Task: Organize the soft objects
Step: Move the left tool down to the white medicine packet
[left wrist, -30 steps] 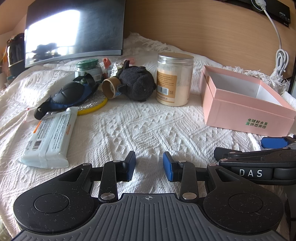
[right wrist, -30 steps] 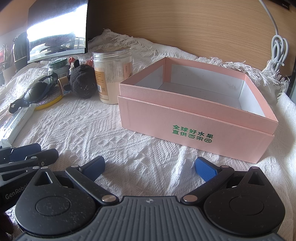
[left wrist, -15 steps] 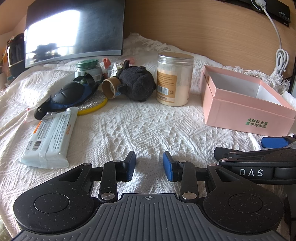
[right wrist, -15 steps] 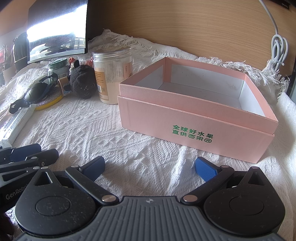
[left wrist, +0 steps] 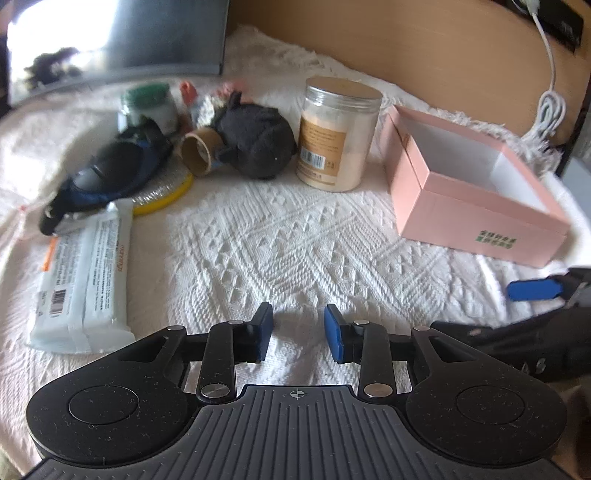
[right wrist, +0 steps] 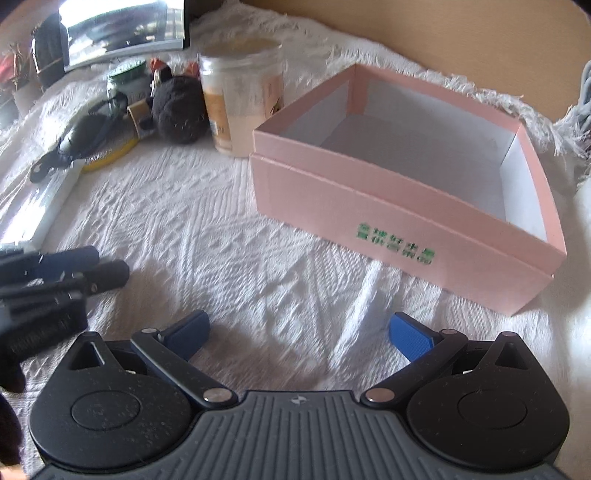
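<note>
A black plush toy (left wrist: pixel 255 147) lies on the white knitted cloth between a cardboard tube (left wrist: pixel 199 151) and a powder jar (left wrist: pixel 338 136); the right wrist view shows the plush toy (right wrist: pixel 179 110) too. The open pink box (left wrist: pixel 476 218) stands empty at the right, and the same pink box (right wrist: pixel 388 206) sits close ahead of my right gripper (right wrist: pixel 299 332). That gripper is wide open over bare cloth. My left gripper (left wrist: pixel 298 332) hovers over the cloth in front of the plush toy; its jaws are closing with nothing between them.
A dark blue eye mask (left wrist: pixel 110 170) rests on a yellow disc (left wrist: pixel 166 192), beside a white wipes pack (left wrist: pixel 85 273). Behind them are a green-lidded jar (left wrist: pixel 149 107) and a monitor (left wrist: pixel 110 33). A white cable (left wrist: pixel 550 107) hangs on the wooden headboard.
Both views have tipped downward and gone blurry. The left gripper has lifted slightly and its jaws have narrowed a little. The objects on the cloth have stayed put.
</note>
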The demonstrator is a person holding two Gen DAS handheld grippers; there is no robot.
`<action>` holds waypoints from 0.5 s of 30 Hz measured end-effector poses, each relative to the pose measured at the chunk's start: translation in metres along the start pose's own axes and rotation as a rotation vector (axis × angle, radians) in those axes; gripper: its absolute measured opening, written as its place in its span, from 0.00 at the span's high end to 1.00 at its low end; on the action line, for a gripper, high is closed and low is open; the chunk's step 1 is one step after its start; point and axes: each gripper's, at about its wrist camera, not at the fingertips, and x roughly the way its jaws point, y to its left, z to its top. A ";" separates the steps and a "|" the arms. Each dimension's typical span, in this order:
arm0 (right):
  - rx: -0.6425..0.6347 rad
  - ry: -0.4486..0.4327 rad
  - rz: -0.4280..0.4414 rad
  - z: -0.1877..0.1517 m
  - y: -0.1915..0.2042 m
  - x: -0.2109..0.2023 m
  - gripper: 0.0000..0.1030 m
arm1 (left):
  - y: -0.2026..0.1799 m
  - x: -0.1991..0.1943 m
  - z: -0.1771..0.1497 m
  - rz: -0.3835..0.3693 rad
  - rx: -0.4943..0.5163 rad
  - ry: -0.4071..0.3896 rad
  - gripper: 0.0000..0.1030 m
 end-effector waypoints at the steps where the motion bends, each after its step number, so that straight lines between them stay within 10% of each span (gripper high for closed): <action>1: 0.002 -0.007 -0.002 -0.001 0.000 0.000 0.00 | 0.008 -0.002 0.002 -0.024 -0.017 0.006 0.66; 7: 0.013 0.078 -0.009 0.027 0.014 0.001 0.00 | 0.058 -0.039 0.021 -0.107 -0.011 -0.059 0.68; 15: 0.018 -0.124 -0.014 0.102 0.058 -0.043 0.00 | 0.152 -0.051 0.037 0.195 -0.210 -0.049 0.69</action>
